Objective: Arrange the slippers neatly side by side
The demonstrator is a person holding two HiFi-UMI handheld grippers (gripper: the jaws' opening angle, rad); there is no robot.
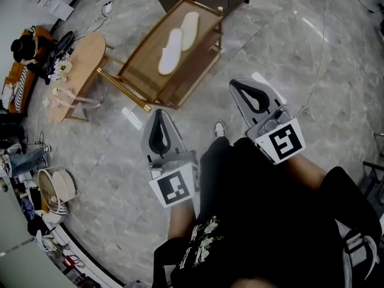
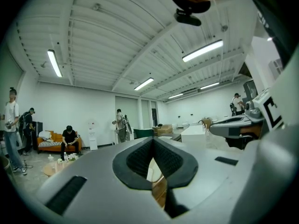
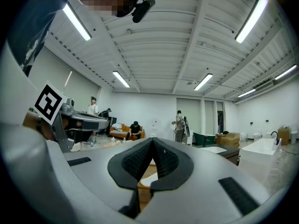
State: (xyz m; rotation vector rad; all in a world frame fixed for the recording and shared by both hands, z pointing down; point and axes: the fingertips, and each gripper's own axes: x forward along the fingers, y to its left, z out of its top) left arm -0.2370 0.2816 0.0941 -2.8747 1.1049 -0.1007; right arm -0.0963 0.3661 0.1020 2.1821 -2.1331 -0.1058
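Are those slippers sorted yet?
Both white slippers lie parallel on the wooden rack, one slightly ahead of the other. Nothing is in hand: the left hand-held gripper and right hand-held gripper are shut and empty. Perhaps evening their ends remains.

Brightly lit from long white ceiling strip lights point(image 2: 202, 51); strongly fisheye-warped, black at corners; soft glare on polished grey marble floor point(image 1: 312, 47).

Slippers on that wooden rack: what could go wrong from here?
The two slippers lie close together, so gripping one may nudge the other. The rack has a raised rim that could block a low approach. Both the left gripper and right gripper are shut and must open first.
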